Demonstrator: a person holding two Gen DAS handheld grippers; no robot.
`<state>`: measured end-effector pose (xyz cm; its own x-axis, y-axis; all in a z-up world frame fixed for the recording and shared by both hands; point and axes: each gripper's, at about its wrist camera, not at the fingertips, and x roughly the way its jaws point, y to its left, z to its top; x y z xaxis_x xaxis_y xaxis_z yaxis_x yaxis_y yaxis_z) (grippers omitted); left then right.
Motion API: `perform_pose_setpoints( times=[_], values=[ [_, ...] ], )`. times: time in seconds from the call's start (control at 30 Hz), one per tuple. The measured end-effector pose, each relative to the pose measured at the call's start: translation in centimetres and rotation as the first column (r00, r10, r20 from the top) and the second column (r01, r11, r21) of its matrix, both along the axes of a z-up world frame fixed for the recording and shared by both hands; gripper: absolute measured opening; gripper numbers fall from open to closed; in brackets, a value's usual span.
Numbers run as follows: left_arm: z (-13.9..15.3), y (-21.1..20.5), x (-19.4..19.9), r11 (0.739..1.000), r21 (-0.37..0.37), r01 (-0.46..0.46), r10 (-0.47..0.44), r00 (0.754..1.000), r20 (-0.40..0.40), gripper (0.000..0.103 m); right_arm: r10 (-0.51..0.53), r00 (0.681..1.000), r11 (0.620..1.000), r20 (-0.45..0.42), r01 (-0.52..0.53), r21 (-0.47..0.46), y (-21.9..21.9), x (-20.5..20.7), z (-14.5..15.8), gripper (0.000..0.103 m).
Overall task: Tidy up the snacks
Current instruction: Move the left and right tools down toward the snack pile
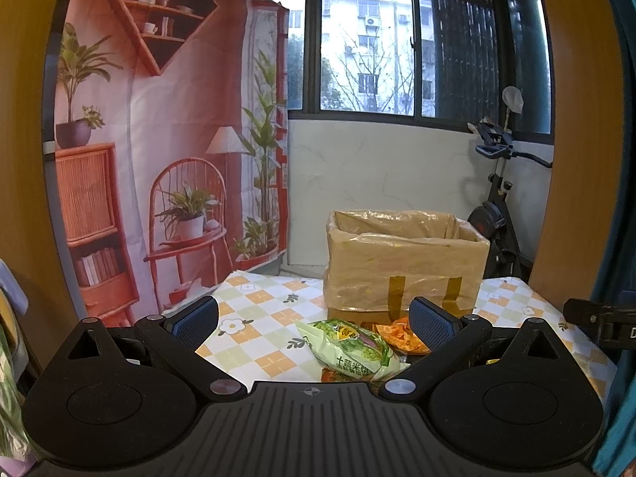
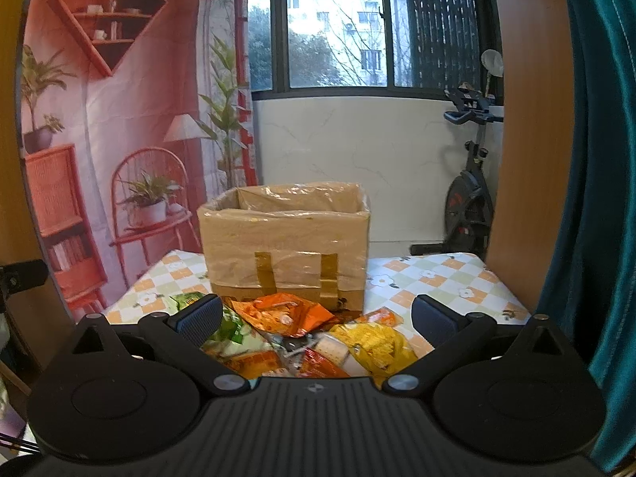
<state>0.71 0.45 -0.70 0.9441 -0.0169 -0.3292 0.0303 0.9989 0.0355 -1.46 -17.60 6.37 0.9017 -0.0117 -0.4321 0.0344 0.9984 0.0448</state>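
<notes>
Both grippers, left [image 1: 314, 318] and right [image 2: 316, 316], spread wide, empty, above snack packets [image 2: 294, 318] heaped just before open cardboard box [image 2: 284, 238]; likely poised for a first pick.

Printed backdrop [image 1: 167, 139] — left half of the frame, showing red shelving, potted plants and a lamp. Window [image 1: 397, 43] — upper centre, with an apartment building visible outside. Exercise bike [image 2: 469, 194] at right, against the white wall [image 2: 349, 139]. Teal curtain [image 2: 596, 159] along the right edge. Checked floral tablecloth [image 1: 254, 318] across the lower centre.
</notes>
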Motion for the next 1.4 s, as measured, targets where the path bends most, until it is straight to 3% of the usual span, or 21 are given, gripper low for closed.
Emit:
perform_pose_setpoints(
  times=[0.27,0.43,0.77,0.9,1.23,1.4],
  values=[
    [-1.3,-0.1,2.8,0.998,0.053,-0.046,0.047,0.999,-0.020,0.103,0.011,0.999,0.999,0.030,-0.012,0.044,-1.7,1.9,-2.2,0.103],
    [-3.4,0.2,5.5,0.997,0.069,-0.017,0.022,0.997,-0.078,0.103,0.009,1.000,0.999,0.007,-0.009,0.039,-1.8,3.6,-4.3,0.103],
    [-7.5,1.2,8.5,1.000,0.004,0.023,-0.022,0.992,-0.123,0.102,-0.018,0.993,0.999,-0.116,0.024,0.047,-2.9,6.6,-9.8,0.103],
    [-8.9,0.8,9.8,1.000,0.020,0.012,-0.008,0.988,-0.153,0.102,-0.009,0.986,0.998,-0.164,0.018,0.052,-3.0,7.5,-10.9,0.103],
    [-13.4,0.7,12.1,0.997,0.011,0.076,-0.070,0.964,-0.256,0.102,-0.012,0.959,0.996,-0.283,0.038,0.086,-3.0,9.7,-14.3,0.098],
    [-14.6,1.3,13.0,0.988,-0.079,0.131,-0.149,0.943,-0.299,0.102,-0.017,0.944,0.992,-0.330,0.056,0.110,-2.5,10.7,-16.0,0.096]
  ],
)
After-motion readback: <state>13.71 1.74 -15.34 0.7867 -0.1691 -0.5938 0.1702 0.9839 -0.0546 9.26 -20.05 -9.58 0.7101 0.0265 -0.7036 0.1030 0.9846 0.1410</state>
